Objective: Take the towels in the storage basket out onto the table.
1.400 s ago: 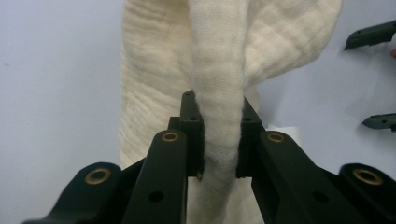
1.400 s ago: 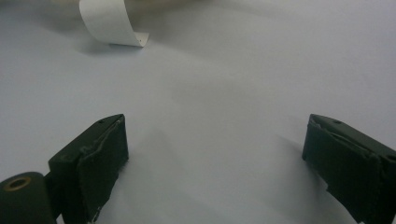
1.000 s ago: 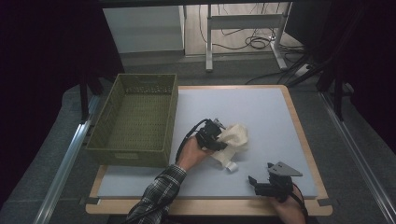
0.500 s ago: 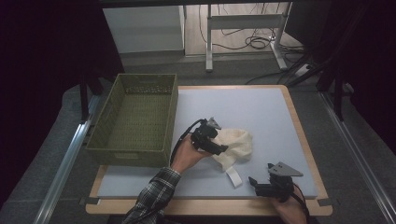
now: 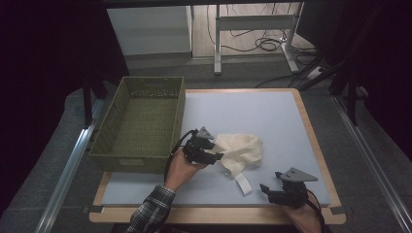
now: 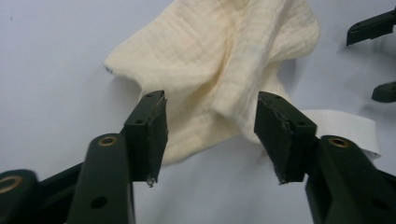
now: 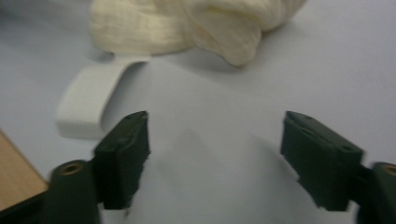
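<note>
- Left hand-held gripper [image 5: 214, 156] jaws just closing, still apart, straddling the near fold of the cream cloth [image 5: 240, 150]; no pinch yet.
- Cloth has slid right, now centre frame on the counter [image 5: 272, 116], beside the green basket [image 5: 141, 124].
- Right hand-held gripper [image 5: 272, 191] jaws closing too, empty, lower right.
- Regrasp pending.

Crumpled cream cloth [image 5: 241, 148] on mat

Cream cloth [image 5: 241, 150], white tag [image 5: 243, 184], olive basket [image 5: 108, 156], pale-blue mat [image 5: 272, 116].

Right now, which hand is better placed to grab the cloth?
Left. The left gripper sits right at the cream cloth, jaws open around its near fold. The right gripper is open too, but off the cloth, nearer the white tag.
</note>
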Available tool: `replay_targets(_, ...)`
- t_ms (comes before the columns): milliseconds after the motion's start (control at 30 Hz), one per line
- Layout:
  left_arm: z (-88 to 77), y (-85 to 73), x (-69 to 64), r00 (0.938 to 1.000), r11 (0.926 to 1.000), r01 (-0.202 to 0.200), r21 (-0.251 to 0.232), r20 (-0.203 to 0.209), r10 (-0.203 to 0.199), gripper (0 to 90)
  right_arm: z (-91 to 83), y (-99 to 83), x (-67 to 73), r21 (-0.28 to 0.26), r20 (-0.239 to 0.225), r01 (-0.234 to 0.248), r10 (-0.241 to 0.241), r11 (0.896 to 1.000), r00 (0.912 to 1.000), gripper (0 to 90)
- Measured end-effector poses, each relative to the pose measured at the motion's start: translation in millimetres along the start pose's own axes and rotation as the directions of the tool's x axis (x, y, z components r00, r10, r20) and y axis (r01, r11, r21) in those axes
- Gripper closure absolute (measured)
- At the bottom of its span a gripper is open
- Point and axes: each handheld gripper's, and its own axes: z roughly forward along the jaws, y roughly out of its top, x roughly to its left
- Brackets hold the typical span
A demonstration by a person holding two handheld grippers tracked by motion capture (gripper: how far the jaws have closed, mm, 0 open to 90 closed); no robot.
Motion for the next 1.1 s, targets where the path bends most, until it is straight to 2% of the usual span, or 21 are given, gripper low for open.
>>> replay_targets(67,-1.7,-5.1,-1.4,0.9996,0.9998,0.017,-0.002,-0.024,-0.018,51.9,-1.8,4.2,1.0,-0.009,-0.022,0.0,0.0,1.0,0.9998,33.1)
replay_targets(133,-1.8,-8.1,-2.0,0.9994,0.9997,0.023,-0.003,-0.024,-0.023,55.0,-1.8,6.2,1.6,-0.013,-0.038,0.0,-0.001,1.0,0.9993,36.4)
replay_targets(167,-1.6,-14.2,-3.1,0.9986,0.9993,0.039,-0.003,-0.036,-0.039,56.0,-0.1,10.9,3.9,-0.019,-0.086,-0.003,0.002,1.0,0.9963,42.8)
replay_targets(300,1.1,-23.6,-4.3,0.9974,0.9986,0.052,0.003,-0.049,-0.052,58.2,6.5,20.2,12.2,-0.017,-0.146,0.018,-0.021,1.0,0.989,49.5)
replay_targets(400,7.7,-36.3,-5.8,0.996,0.9978,0.066,0.0,-0.06,-0.066,58.8,16.0,31.6,21.3,-0.008,-0.178,0.053,-0.054,0.999,0.9825,51.5)
replay_targets(600,14.5,-50.5,-4.2,0.9938,0.9959,0.09,-0.012,-0.065,-0.09,58.4,43.9,54.5,36.8,0.004,-0.23,0.063,-0.06,0.998,0.9714,51.0)
replay_targets(733,15.6,-54.7,-1.8,0.9918,0.994,0.106,-0.027,-0.07,-0.107,56.6,63.1,62.7,45.7,0.027,-0.216,0.086,-0.078,0.996,0.9732,51.2)
replay_targets(767,16.3,-56.1,0.0,0.9907,0.9933,0.11,-0.035,-0.077,-0.112,56.2,69.1,63.0,47.3,0.037,-0.195,0.096,-0.087,0.995,0.9769,54.6)
replay_targets(800,16.3,-56.1,0.0,0.9907,0.9933,0.11,-0.035,-0.077,-0.112,55.8,69.1,63.0,47.3,0.037,-0.195,0.096,-0.087,0.995,0.9769,54.6)
replay_targets(833,17.7,-56.7,1.9,0.989,0.9922,0.118,-0.041,-0.085,-0.121,55.4,74.7,61.5,48.3,0.053,-0.16,0.114,-0.104,0.992,0.9816,70.7)
replay_targets(867,18.6,-56.5,2.8,0.9888,0.9922,0.116,-0.046,-0.089,-0.12,55.4,75.4,60.3,47.9,0.052,-0.164,0.115,-0.105,0.992,0.9809,77.6)
replay_targets(933,20.3,-55.3,4.5,0.987,0.9908,0.124,-0.054,-0.096,-0.129,55.6,71.7,58.8,46.7,0.045,-0.166,0.113,-0.104,0.993,0.9806,84.2)
replay_targets(1000,21.4,-53.6,5.9,0.9862,0.9895,0.132,-0.06,-0.094,-0.137,55.8,68.0,58.4,45.6,0.042,-0.158,0.119,-0.111,0.992,0.9813,84.9)
replay_targets(1100,26.3,-46.2,8.4,0.9827,0.9857,0.147,-0.082,-0.102,-0.155,55.5,43.4,55.4,32.4,0.034,-0.13,0.125,-0.119,0.992,0.9843,85.1)
